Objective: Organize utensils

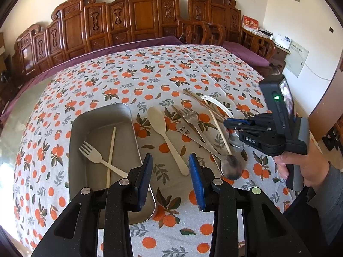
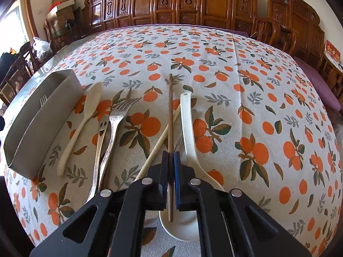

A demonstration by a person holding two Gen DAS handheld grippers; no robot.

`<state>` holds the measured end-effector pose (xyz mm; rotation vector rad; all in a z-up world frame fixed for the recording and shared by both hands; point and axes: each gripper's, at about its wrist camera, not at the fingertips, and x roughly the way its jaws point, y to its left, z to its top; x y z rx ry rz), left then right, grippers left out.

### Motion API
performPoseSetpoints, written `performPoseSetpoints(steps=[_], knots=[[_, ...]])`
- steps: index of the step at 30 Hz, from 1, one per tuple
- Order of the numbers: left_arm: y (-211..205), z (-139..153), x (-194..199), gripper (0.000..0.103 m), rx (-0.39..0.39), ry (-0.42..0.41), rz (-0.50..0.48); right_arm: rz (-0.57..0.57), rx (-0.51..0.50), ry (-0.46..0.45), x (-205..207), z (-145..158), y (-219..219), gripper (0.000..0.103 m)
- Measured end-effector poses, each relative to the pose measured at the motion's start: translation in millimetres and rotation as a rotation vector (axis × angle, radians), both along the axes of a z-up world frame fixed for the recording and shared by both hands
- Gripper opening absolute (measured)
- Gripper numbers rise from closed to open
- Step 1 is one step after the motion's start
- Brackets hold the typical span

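Observation:
My right gripper [image 2: 170, 154] is shut on the near part of a brown chopstick [image 2: 170, 107], which points away over the cloth. Beside it lie a white ceramic spoon [image 2: 186, 124], a pale chopstick [image 2: 160, 144], a metal fork [image 2: 116, 117], a smiley-face metal utensil [image 2: 101, 128] and a pale wooden spoon [image 2: 85, 117]. My left gripper [image 1: 171, 157] stands open with nothing between its pads, above the cloth by the right rim of the metal tray [image 1: 100, 111]. In the tray lie a pale fork [image 1: 96, 157] and a pale chopstick [image 1: 111, 150]. The right gripper [image 1: 226, 122] also shows at the right of the left wrist view.
An orange-print cloth [image 2: 246, 85] covers the table. A dark metal spoon [image 1: 231, 167] lies near the front of the utensil pile. Carved wooden chairs [image 1: 139, 15] line the far side. A person's hand [image 1: 300, 167] holds the right gripper's handle.

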<state>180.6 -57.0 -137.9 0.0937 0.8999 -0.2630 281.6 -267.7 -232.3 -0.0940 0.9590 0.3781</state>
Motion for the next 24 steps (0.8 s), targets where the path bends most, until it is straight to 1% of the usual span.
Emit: performPoseSetpoints(steps=[5,8,11,14,17,20,21,22,24], knots=[[-7.8,-6.5,14.6,0.033,-0.009,0.032,-0.010,-0.018,0.086,-0.029,-6.4,16.6,-16.5,0.006],[-15.8,-11.8,25.6,0.033,-0.001,0.051,-0.019,-0.023,0.118,-0.050,-10.0,25.7,-23.8,0.006],[-25.3,-19.2,39.0,0.033,0.024,0.076,-0.029,-0.032,0.141,-0.058,-10.8,29.9,-30.0,0.006],[-34.9,-30.1,53.7,0.033,0.069,0.106,-0.041,-0.039,0.158,-0.061,-11.0,32.6,-33.4,0.006],[-40.7,-40.7,66.0,0.029,0.112,0.139,-0.044,-0.039,0.169,-0.067,-11.6,35.3,-34.2,0.006],[-42.4,-52.7,79.7,0.025,0.134,0.190,-0.044,-0.037,0.178,-0.071,-12.7,36.6,-35.2,0.006],[-42.3,-56.5,83.0,0.019,0.139,0.212,-0.037,-0.038,0.181,-0.071,-13.0,37.2,-35.7,0.006],[-42.0,-60.9,87.0,0.015,0.143,0.239,-0.030,-0.038,0.185,-0.072,-13.5,37.6,-36.3,0.006],[-42.9,-65.2,90.9,0.015,0.145,0.261,-0.025,-0.037,0.192,-0.072,-14.3,38.5,-36.7,0.006]])
